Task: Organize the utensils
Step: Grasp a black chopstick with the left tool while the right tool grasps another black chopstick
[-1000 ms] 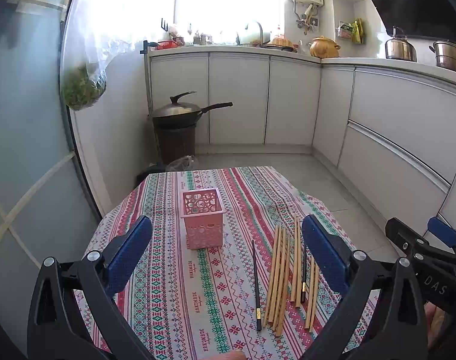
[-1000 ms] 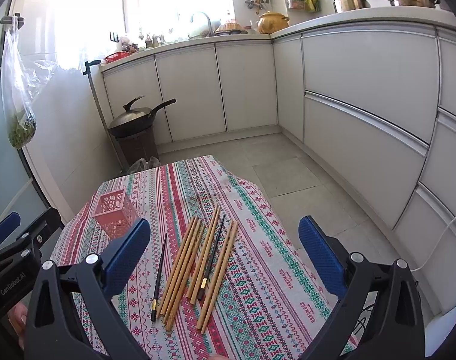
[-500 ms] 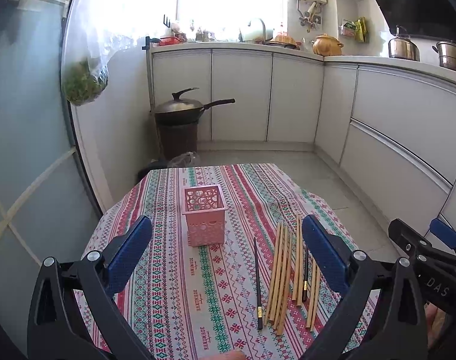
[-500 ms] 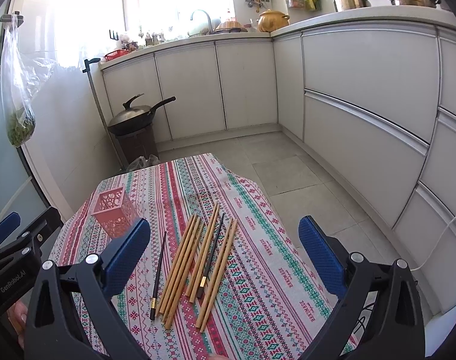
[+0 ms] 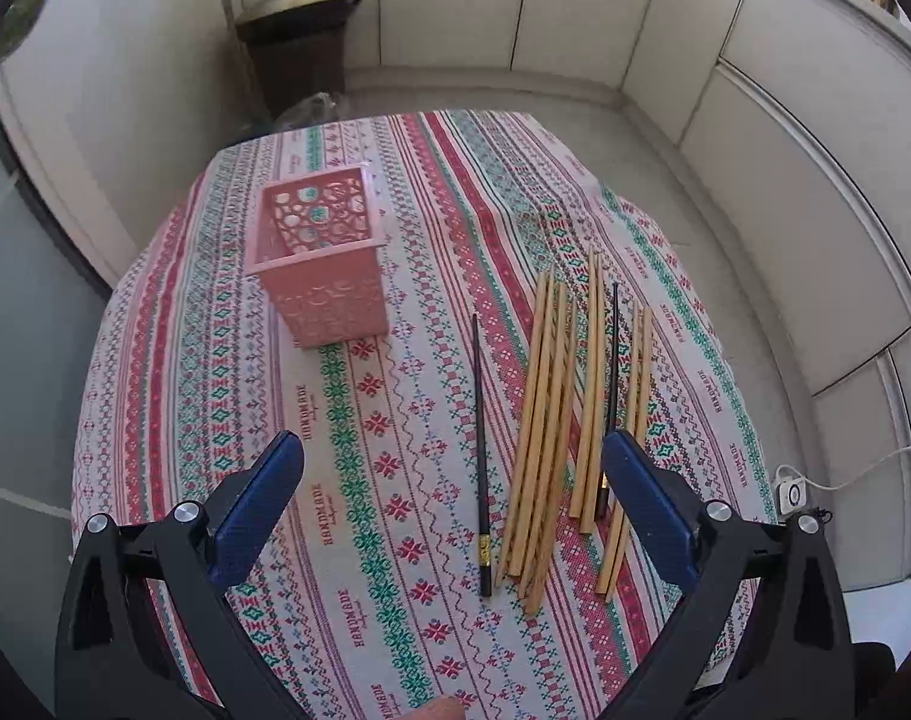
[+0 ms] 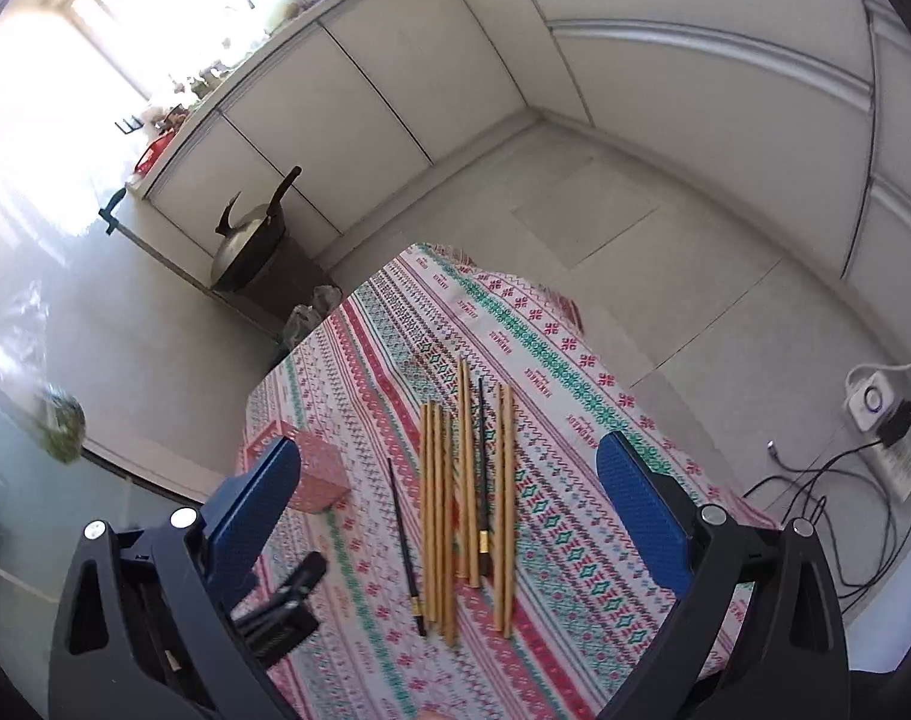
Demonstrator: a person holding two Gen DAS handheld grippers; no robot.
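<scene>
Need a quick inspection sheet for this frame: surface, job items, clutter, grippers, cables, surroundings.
Surface: table under a patterned cloth.
Job's things: pink holder upright, no utensils visible in it; wooden chopsticks lying side by side; black chopstick apart on their holder side, second black chopstick among the wooden ones.
Clutter: nothing seen.
Grippers: left gripper and right gripper open, holding nothing, above the table.
Cables: power strip with cords on the floor.
Surroundings: white cabinets, lidded pan.
</scene>
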